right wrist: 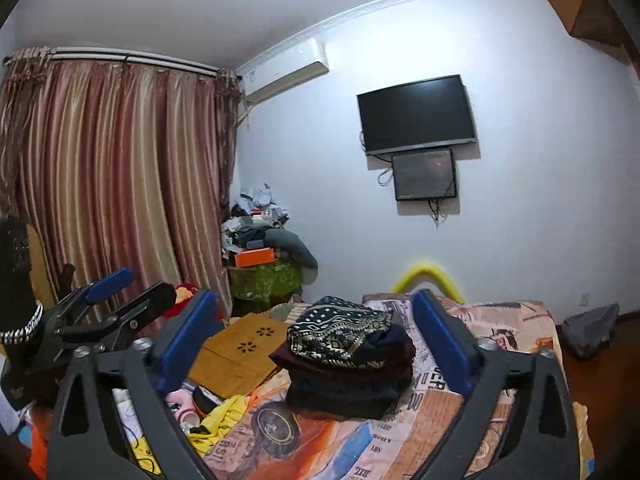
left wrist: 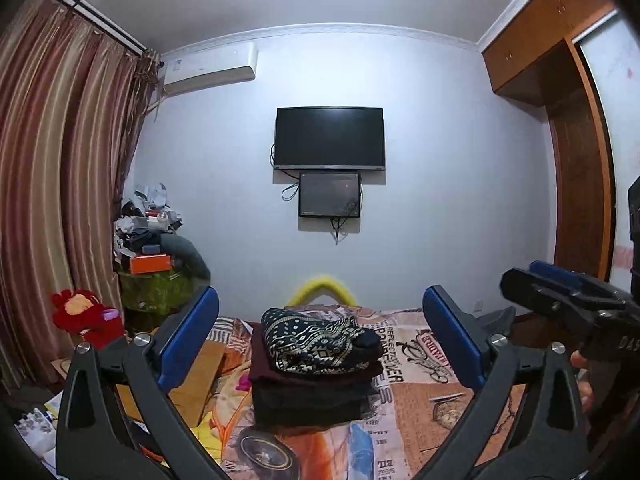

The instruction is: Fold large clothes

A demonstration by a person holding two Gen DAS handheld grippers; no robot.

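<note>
At 9 o'clock in the left wrist view hang striped satin curtains in vertical pleats; below them sits a red plush toy. The left gripper stands with its jaws fully spread, blue rubber pads on matte black arms, nothing between them but open air. Centred past the jaws, at 6 o'clock below the wall-mounted television, the stack of folded clothes rests on the bed: dark plain layers beneath, a black knit with a pale geometric pattern on top, edges roughly squared. The bedcover is a smooth print of newsprint motifs. Clear cover remains around the stack on its near and right sides. At 3 o'clock the right gripper enters the frame. In the right wrist view its jaws are likewise fully spread and hold nothing; the stack lies between and beyond the pads, touching neither. A flat wooden board lies at 9 o'clock of the stack, just beside it, and the bed's right edge drops to the wood floor.
</note>
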